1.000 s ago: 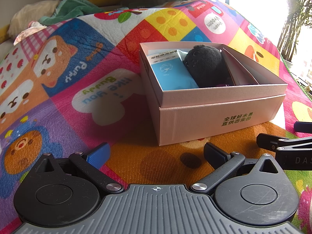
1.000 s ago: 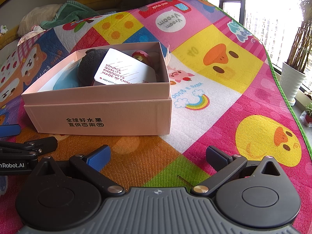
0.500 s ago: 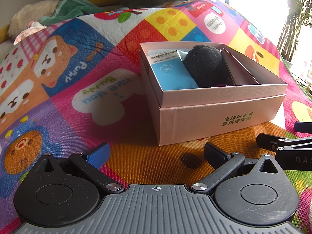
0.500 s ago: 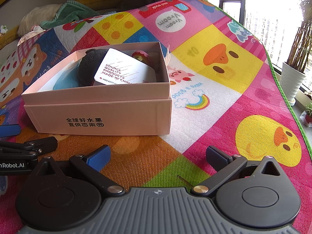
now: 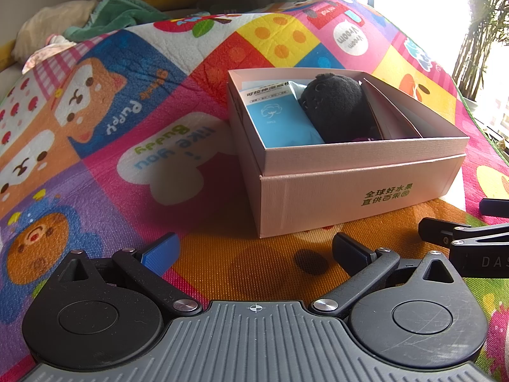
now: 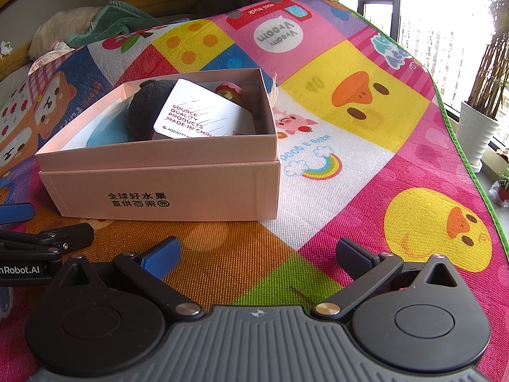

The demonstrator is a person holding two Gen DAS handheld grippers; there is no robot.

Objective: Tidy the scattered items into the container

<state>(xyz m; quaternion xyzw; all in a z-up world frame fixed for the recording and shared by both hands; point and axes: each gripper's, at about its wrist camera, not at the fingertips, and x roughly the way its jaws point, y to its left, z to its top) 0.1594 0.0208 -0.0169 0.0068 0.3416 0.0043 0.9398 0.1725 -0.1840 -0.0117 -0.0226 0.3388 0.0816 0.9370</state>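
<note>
Both the left gripper (image 5: 254, 251) and the right gripper (image 6: 257, 254) hung empty with fingers spread wide, low over the play mat (image 6: 366, 172). The pink box (image 6: 165, 187) sat mid-mat, holding a black plush (image 5: 334, 108), a blue packet (image 5: 280, 124) and a card (image 6: 194, 114) reading "SOURCE QUALITY PRODUCTS MADE IN CHINA". The leaning card could likely tip out if the box were nudged. The mat read "Vroom Vroom".
</note>
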